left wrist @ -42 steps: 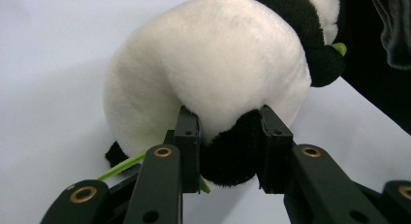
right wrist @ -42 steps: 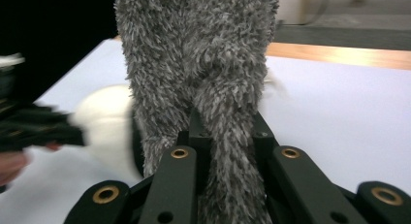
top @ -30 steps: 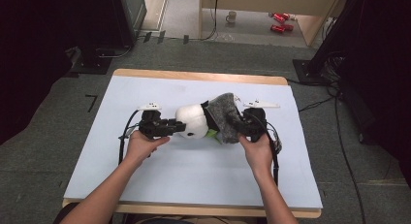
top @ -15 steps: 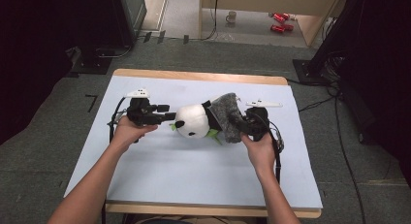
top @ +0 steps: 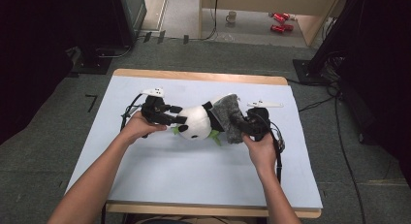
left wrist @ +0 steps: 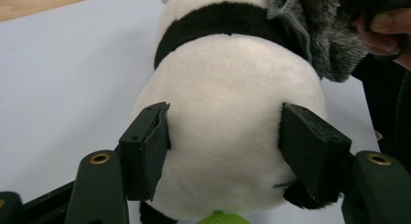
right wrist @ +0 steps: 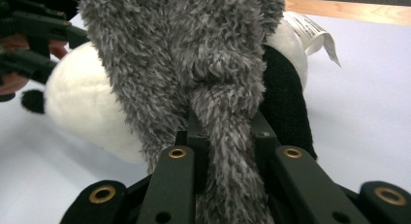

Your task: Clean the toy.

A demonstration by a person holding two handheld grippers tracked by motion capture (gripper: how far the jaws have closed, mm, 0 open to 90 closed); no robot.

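1. I see the panda plush (top: 196, 123) lying on its side near the middle of the white-covered table (top: 160, 175), head toward my left hand, with the grey furry garment (top: 230, 116) bunched over its rear half.
2. My left tongs (left wrist: 223, 141) stand open around the panda's white head: the pads (left wrist: 150, 146) sit at either side of it. In the left gripper view they look to be touching the fur or just short of it, not squeezing. I'd close them gently until the head stops shifting, no harder, since the stuffing will give.
3. My right tongs (right wrist: 228, 151) are clamped on a fold of the grey fur, which runs down between the jaws in the right gripper view. That hold looks sound; I'd keep it.
4. I judge the step in hand to be working the garment along the body. I'd pull with the right along the panda's length rather than upward, so the black band (left wrist: 218, 20) doesn't snag the hem.
5. I'd brace with the left in the opposite direction, otherwise the whole toy will simply slide over the smooth table.
6. I'd also watch the white tag (right wrist: 310, 32) behind the body; it could catch in the fur.
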